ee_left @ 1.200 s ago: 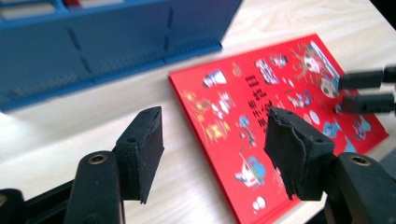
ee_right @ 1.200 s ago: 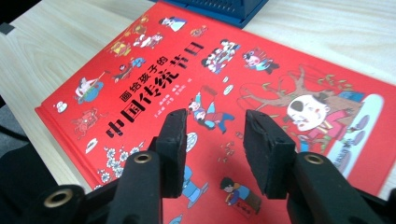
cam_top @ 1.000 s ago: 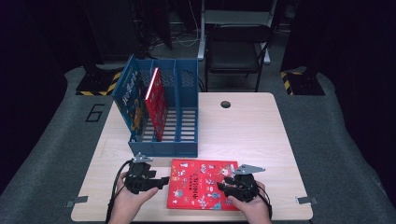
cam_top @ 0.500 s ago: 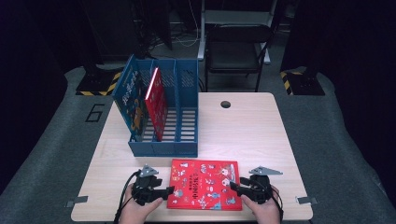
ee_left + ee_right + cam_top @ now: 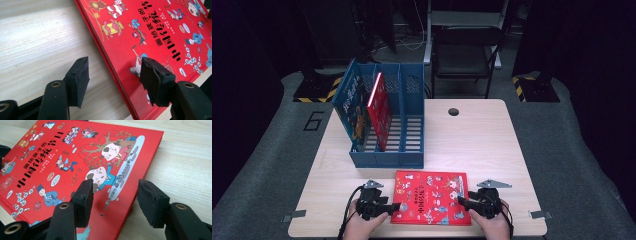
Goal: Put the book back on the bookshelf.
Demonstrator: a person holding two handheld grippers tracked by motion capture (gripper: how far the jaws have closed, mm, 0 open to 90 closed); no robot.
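We see a pale wooden desk point(image 5: 492, 150) carrying a blue file rack point(image 5: 384, 150) with three slots. A blue book point(image 5: 352, 107) and a red book point(image 5: 379, 107) stand inside it. Beyond the desk stands a black chair point(image 5: 464, 50).

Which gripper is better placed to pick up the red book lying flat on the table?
Both sit alike, but probably the left gripper: its open fingers straddle the red book at its left edge. The right gripper straddles the opposite edge.
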